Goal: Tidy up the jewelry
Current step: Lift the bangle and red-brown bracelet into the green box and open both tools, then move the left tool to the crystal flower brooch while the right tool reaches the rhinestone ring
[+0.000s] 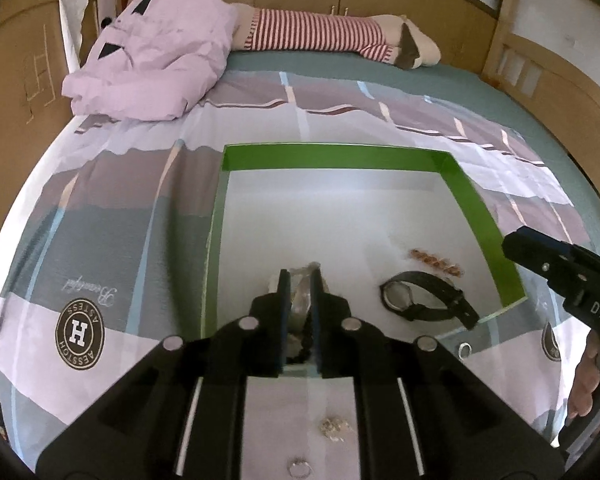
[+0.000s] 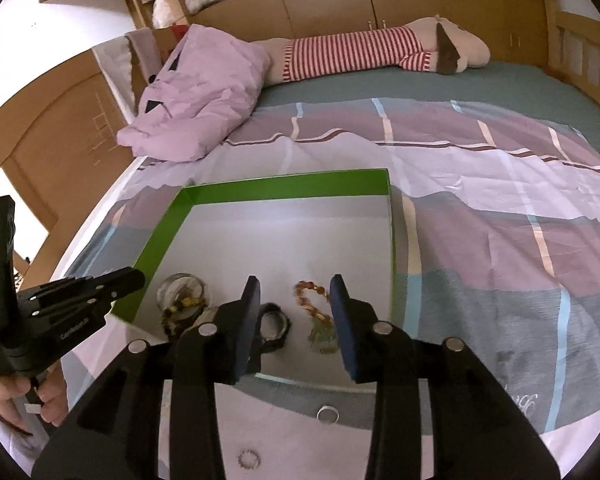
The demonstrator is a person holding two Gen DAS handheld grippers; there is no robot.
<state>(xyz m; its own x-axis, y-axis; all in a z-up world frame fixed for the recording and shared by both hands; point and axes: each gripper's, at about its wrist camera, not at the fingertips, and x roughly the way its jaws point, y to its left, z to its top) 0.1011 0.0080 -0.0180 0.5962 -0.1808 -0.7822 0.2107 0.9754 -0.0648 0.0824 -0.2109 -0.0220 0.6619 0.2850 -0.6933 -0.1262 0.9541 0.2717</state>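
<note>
A green-walled tray (image 1: 332,156) (image 2: 284,188) with a white floor lies on the bed. In it are a black watch (image 1: 424,298) (image 2: 274,326), an amber bead bracelet (image 1: 436,262) (image 2: 310,300) and a clear pouch of beads (image 1: 300,304) (image 2: 184,296). My left gripper (image 1: 301,276) (image 2: 140,276) hovers at the tray's near left corner. Its jaws stand a narrow gap apart, with the pouch lying below them. My right gripper (image 2: 296,292) (image 1: 516,244) is open above the watch and bracelet, holding nothing. A silver ring (image 1: 465,348) (image 2: 327,414), a second ring (image 1: 299,468) and a small sparkly piece (image 1: 334,428) (image 2: 249,459) lie on the sheet before the tray.
A crumpled pink duvet (image 1: 152,52) (image 2: 196,100) and a striped plush toy (image 1: 320,34) (image 2: 360,52) lie at the far end of the bed. Wooden bed walls (image 2: 60,148) rise on the left and far sides. A person's hand (image 2: 8,396) holds the left gripper's handle.
</note>
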